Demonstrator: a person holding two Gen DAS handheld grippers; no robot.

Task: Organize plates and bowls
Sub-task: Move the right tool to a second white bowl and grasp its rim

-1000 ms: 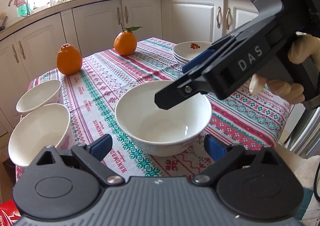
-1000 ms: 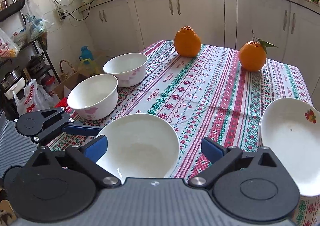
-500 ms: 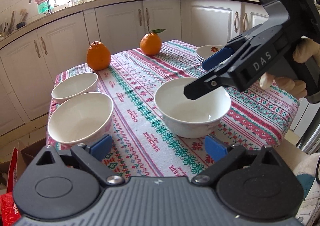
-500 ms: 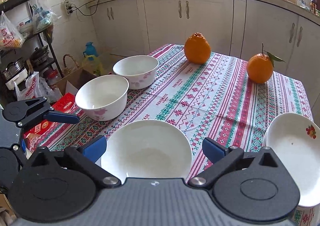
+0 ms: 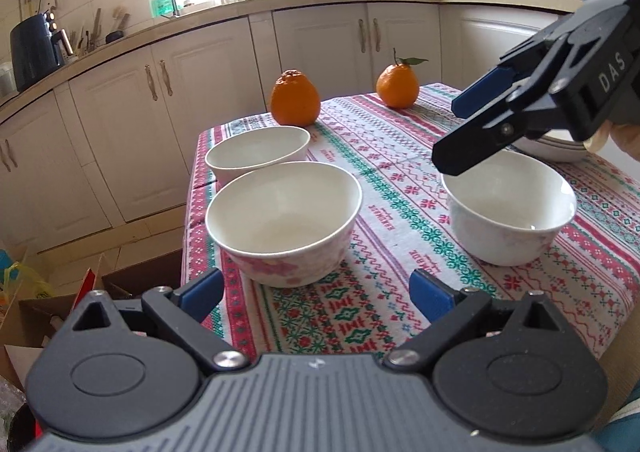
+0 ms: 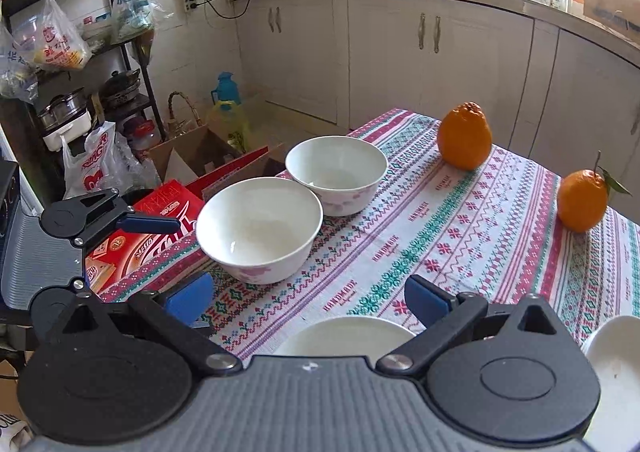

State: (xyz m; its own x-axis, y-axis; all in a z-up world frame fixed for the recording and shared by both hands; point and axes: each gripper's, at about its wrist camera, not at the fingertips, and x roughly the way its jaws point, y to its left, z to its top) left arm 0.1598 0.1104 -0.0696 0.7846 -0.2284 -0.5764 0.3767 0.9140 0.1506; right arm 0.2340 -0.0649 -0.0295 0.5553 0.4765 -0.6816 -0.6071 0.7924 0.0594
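Two round oranges (image 5: 295, 97) (image 5: 397, 86) are set well apart on a red-and-green patterned tablecloth (image 5: 400, 212); a red cardboard box (image 6: 152, 224) is seen beside it.

White letters "DAS" ran along the black side of my right gripper (image 5: 460, 136), seen from my left wrist camera. The word "HANDMADE" was woven in red, again and again, along the stripes of the tablecloth (image 6: 460, 248). A white plastic bag (image 6: 94, 168) on the floor carried large red letters, partly creased, too folded to read whole. A red carton (image 6: 160, 220) beside the table bore white lettering that I could not make out
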